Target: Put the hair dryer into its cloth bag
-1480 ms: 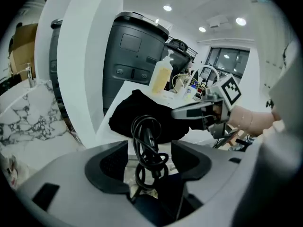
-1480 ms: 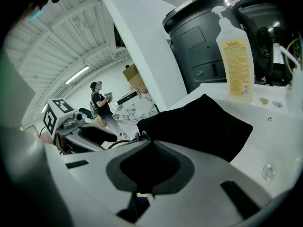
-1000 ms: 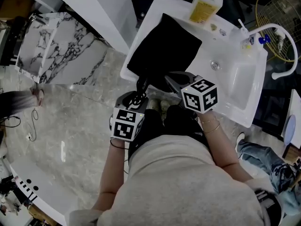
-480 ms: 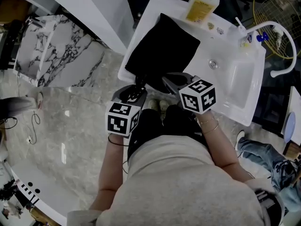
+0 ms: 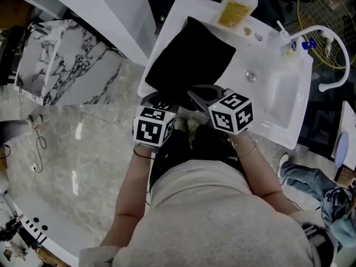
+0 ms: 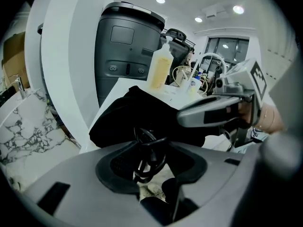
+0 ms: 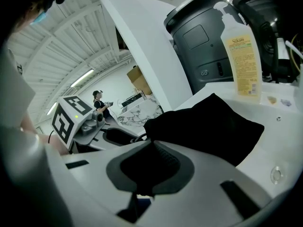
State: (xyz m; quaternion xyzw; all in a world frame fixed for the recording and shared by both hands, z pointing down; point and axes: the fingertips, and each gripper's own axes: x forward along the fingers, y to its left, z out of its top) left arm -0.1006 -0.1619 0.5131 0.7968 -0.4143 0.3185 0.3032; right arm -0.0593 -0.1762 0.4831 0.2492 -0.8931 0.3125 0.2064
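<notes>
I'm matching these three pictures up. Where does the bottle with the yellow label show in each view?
Head view: the bottle stands at the top edge, right of centre, beyond the black cloth bag.
Left gripper view: upper middle, behind the bag.
Right gripper view: upper right, behind the bag.
Shared landmark: the black cloth bag, which lies in front of the bottle in all three views.

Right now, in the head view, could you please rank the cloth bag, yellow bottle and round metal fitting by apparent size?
Largest: black cloth bag.
Then the yellow bottle, partly cut off at the top.
Smallest: round metal fitting.
</notes>
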